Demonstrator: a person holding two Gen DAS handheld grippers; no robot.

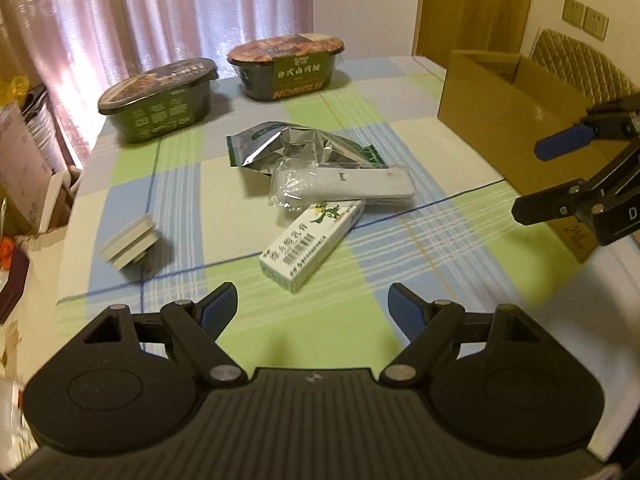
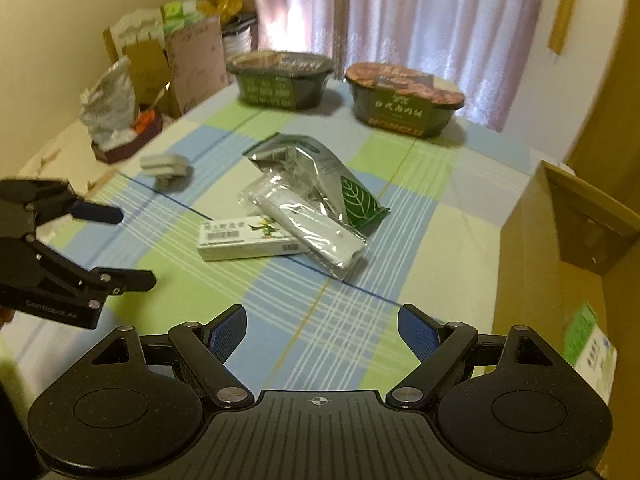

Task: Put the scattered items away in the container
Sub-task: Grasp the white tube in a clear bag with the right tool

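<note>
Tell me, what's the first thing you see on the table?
A messy pile in the middle of the checked tablecloth: a silver foil pouch, a white remote in plastic lying on it, and a white box. Two dark meal bowls sit at the far edge, a cardboard box on the right.

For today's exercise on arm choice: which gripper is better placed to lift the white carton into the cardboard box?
Probably the right gripper: open and empty, beside the cardboard box, with the white carton just ahead.

checked tablecloth carries two meal tubs, foil pouch, white carton, cardboard box.
</note>
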